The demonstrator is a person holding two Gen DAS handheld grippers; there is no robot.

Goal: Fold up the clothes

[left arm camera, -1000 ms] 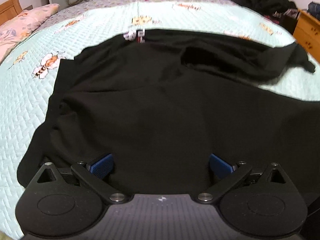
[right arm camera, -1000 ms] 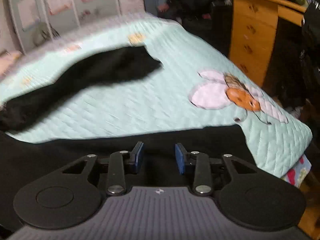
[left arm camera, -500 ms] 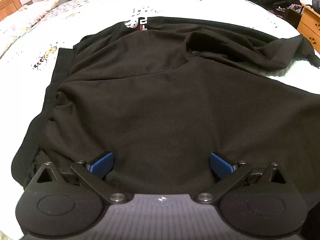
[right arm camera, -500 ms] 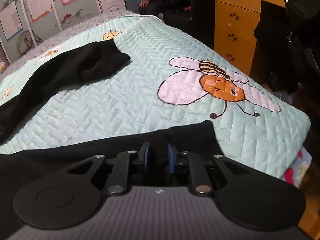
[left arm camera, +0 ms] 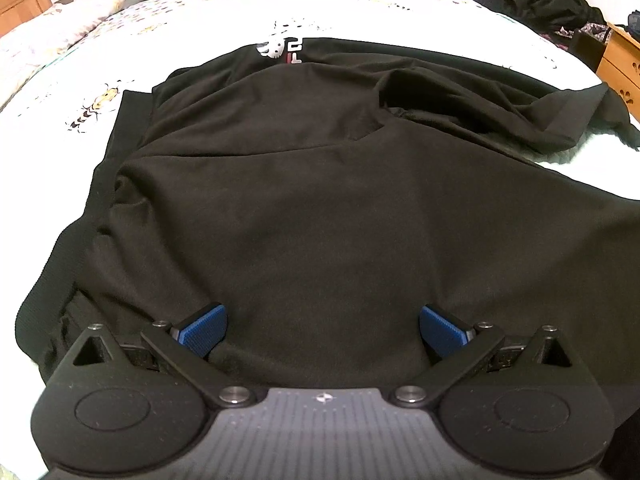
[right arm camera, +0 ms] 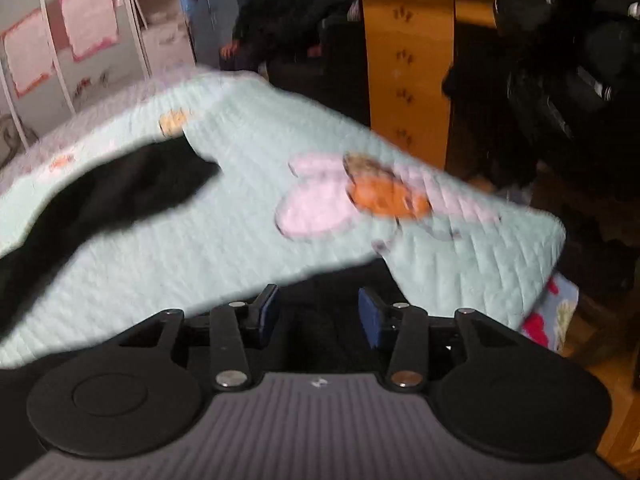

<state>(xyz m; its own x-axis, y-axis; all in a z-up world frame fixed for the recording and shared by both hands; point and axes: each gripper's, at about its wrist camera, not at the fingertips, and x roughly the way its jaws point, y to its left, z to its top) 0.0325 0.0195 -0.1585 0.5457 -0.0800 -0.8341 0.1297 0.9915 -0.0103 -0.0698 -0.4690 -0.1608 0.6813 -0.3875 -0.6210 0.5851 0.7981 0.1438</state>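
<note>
Left hand-held gripper (left arm camera: 322,330) angled down over black garment (left arm camera: 320,208), jaws wide, gripping nothing. Right hand-held gripper (right arm camera: 318,314) tilted lower toward the hem corner; jaws were nearly pinched half a second ago, now opening, cloth between them unpinched. Garment spread rumpled on the bed (right arm camera: 200,240), sleeve (right arm camera: 120,188) trailing.

Garment (left arm camera: 320,200): I see it spread on the bed (left arm camera: 48,128).
Pillow (left arm camera: 60,20): far left of garment.
Dresser (right arm camera: 408,76): right of bed.
Seated person (right arm camera: 272,20): beyond the bed.
</note>
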